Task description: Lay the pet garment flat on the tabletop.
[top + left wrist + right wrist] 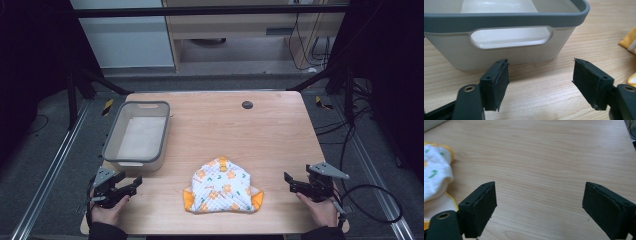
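A grey-rimmed white basket [136, 135] is sitting on the left half of the wooden desk [260, 130], its inside bare. Seen from the left gripper view, its near end wall with the handle slot [510, 37] is standing right in front of the left gripper [540, 82], close but not touching. A small dark round cap [247, 104] is lying in the desk's far edge, well apart from everything else. Beyond the desk, cables are trailing over the grey floor on the right.

The cloth [222, 186], white with orange flowers and orange trim, is lying folded near the front edge of the desk, between the two grippers and touching neither. Nothing is lying between it and either hand.

The left gripper [116, 186] is resting at the front left corner, just before the basket, its fingers [496, 83] standing wide apart with only bare desk between them. The right gripper [301, 184] is hovering at the front right, its fingers [480, 208] also spread wide over bare wood, holding nothing, with the cloth's edge [436, 175] lying off to one side.
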